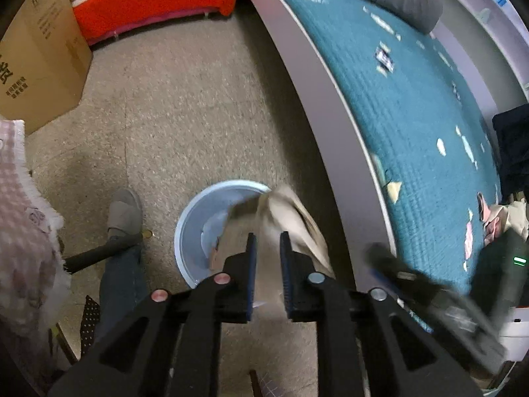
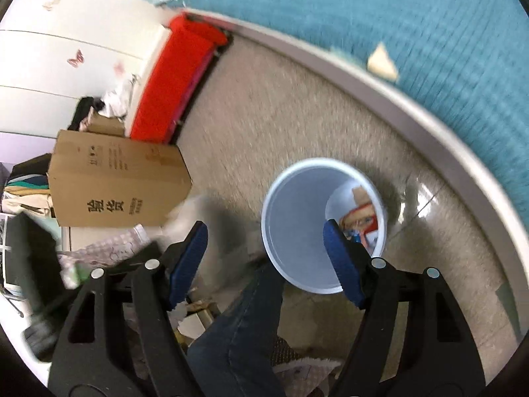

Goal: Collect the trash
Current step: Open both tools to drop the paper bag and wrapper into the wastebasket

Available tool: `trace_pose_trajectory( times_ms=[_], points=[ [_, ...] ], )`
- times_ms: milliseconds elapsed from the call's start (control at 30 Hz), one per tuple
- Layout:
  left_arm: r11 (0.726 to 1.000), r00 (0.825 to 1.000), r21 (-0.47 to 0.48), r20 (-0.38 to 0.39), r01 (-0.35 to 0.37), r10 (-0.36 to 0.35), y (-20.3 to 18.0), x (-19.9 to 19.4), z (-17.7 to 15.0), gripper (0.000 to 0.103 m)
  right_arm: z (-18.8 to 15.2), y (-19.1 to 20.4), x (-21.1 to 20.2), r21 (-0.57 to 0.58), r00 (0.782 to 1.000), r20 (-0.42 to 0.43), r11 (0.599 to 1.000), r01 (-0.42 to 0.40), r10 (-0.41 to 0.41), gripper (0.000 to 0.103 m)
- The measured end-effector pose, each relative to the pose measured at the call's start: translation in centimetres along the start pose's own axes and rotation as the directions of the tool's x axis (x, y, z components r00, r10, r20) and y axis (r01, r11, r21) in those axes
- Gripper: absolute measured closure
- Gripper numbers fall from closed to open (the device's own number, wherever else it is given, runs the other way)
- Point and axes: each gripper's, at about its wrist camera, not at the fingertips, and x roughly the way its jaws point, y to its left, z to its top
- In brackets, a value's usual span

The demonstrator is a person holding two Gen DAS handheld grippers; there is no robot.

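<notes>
Left gripper [image 1: 267,241]: your jaws stand narrowly apart around a beige crumpled paper [image 1: 291,218], contact blurred; clamping cannot be confirmed.
Right gripper [image 2: 266,231]: your jaws are spread wide, nothing between them.
Trash bin [image 2: 297,178]: pale blue, on the floor below both grippers, wrappers at its bottom.
Bed [image 1: 413,106]: teal cover beyond the bin, paper scraps [image 1: 395,190] scattered on it.

Left wrist cam looks steeply down from above the floor, close over the pale blue bin [image 1: 211,228], with the teal bed [image 1: 413,125] running up its right side; right wrist cam also faces down, a bit higher (and rolled sideways), bin [image 2: 297,231] near centre. Both share the bin, bed [image 2: 413,33] edge, speckled floor [image 1: 185,106], cardboard box [image 1: 43,66] and red sofa [image 1: 155,3].
</notes>
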Motion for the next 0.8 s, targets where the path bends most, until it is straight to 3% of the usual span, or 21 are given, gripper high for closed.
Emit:
trace_pose_trajectory(
  times_ms=[133,167,300,367,500,600,800],
  points=[
    [1.0,0.998,-0.008,-0.054,-0.021,0.021,-0.1,1.4,-0.2,0.031,-0.1,0.6,-2.9,-0.029,0.998,0.055,1.0,0.005,-0.004,0.027],
    [0.999,0.997,-0.002,-0.058,-0.042,0.042,-0.2,1.3,-0.3,0.028,-0.1,0.7,-3.3,-0.035,0.998,0.06,0.999,0.007,-0.005,0.023],
    [0.996,0.994,-0.005,-0.07,-0.09,0.089,-0.2,-0.1,-0.6,0.026,-0.5,1.0,-4.4,-0.043,0.996,0.083,0.999,0.023,-0.019,0.008],
    [0.996,0.995,-0.015,-0.046,-0.086,0.085,-0.1,-1.9,-0.7,0.026,-0.7,1.6,-5.0,-0.054,0.995,0.094,0.998,0.035,-0.03,0.006],
    [0.998,0.994,0.028,0.093,-0.064,0.061,-1.2,-7.9,-1.4,0.02,-1.4,3.7,-6.9,-0.102,0.988,0.149,0.993,0.052,-0.037,0.006],
    [0.997,0.978,0.061,0.206,-0.045,0.032,-1.9,-12.8,-2.4,0.016,-2.2,6.0,-9.1,-0.153,0.978,0.207,0.987,0.044,-0.012,0.006],
    [0.998,0.938,0.045,0.345,-0.039,0.021,-1.4,-20.4,-4.6,0.015,-4.1,11.3,-13.5,-0.241,0.957,0.281,0.971,0.001,0.069,0.006]
  ],
)
